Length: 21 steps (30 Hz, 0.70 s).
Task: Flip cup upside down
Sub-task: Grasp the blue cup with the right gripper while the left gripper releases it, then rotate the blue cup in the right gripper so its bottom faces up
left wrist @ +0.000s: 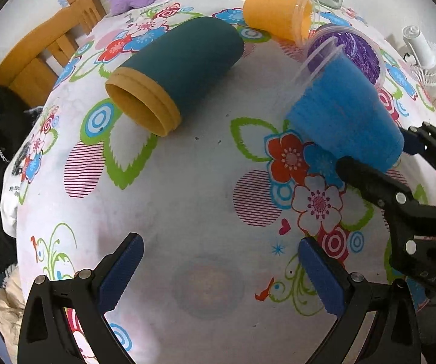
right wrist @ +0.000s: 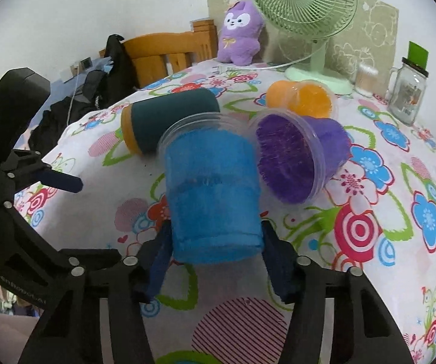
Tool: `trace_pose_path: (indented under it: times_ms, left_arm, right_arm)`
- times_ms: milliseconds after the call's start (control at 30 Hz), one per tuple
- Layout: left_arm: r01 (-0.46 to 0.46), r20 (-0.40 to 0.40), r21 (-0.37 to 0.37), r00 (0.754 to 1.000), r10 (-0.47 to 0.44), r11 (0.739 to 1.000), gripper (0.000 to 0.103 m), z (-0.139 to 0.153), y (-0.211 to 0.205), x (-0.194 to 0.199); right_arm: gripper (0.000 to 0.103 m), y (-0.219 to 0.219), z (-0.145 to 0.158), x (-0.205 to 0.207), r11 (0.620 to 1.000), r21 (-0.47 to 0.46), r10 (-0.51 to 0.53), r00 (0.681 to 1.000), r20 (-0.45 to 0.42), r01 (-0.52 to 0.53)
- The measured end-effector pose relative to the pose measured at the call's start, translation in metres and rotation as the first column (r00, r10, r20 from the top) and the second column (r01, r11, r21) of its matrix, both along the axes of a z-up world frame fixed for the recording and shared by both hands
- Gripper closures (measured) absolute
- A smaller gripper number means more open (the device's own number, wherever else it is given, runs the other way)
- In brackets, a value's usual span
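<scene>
Now blue cup (right wrist: 213,200) between right tool (right wrist: 214,253) fingers

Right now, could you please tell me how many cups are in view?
4: the blue cup in the right hand-held gripper, the purple cup beside it, the orange cup behind, and the teal cup lying left.

Green fan (right wrist: 304,0), purple plush (right wrist: 240,32) (upright), glass jar (right wrist: 407,94).
</scene>
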<state>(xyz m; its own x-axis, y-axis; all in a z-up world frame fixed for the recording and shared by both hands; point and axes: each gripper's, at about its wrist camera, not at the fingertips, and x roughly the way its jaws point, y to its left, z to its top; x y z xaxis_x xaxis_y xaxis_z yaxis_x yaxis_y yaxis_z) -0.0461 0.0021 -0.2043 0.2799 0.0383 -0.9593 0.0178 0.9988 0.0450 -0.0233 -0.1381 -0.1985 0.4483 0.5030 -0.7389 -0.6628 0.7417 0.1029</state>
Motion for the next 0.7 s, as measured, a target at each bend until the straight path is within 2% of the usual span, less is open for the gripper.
trace_pose_path:
  times_ms: [133,200,267,367,567,700]
  left_arm:
    - [-0.029,-0.019,-0.016,0.999,0.029,0.999,0.001,0.002,0.004,0.002]
    - [-0.038,-0.038,-0.045,0.999,0.036,0.998,0.001,0.008,0.007,0.001]
    - [-0.042,-0.056,-0.072,0.998,0.038,0.997,0.001,0.02,0.009,0.0]
    - [-0.024,-0.063,-0.057,0.998,0.02,0.998,0.001,0.044,0.007,0.0]
    - [-0.009,-0.018,-0.054,1.0,0.008,0.999,0.001,0.091,-0.003,0.001]
    - [-0.025,0.013,-0.047,1.0,0.026,0.999,0.001,0.105,-0.015,0.0]
  right_arm:
    - [0.046,0.005,0.004,-0.007,0.999,-0.053,-0.003,1.0,0.026,0.004]
    - [0.047,0.004,0.01,-0.008,0.998,-0.065,-0.009,1.0,0.007,0.009]
    - [0.047,-0.001,0.026,-0.01,0.997,-0.066,-0.037,0.999,-0.017,0.035]
    - [0.047,-0.012,0.054,-0.012,0.997,-0.046,-0.064,0.997,-0.047,0.062]
    - [0.047,-0.031,0.108,-0.015,0.993,-0.03,-0.112,0.99,-0.083,0.11]
    - [0.047,-0.042,0.125,-0.018,0.991,-0.058,-0.126,0.987,-0.099,0.121]
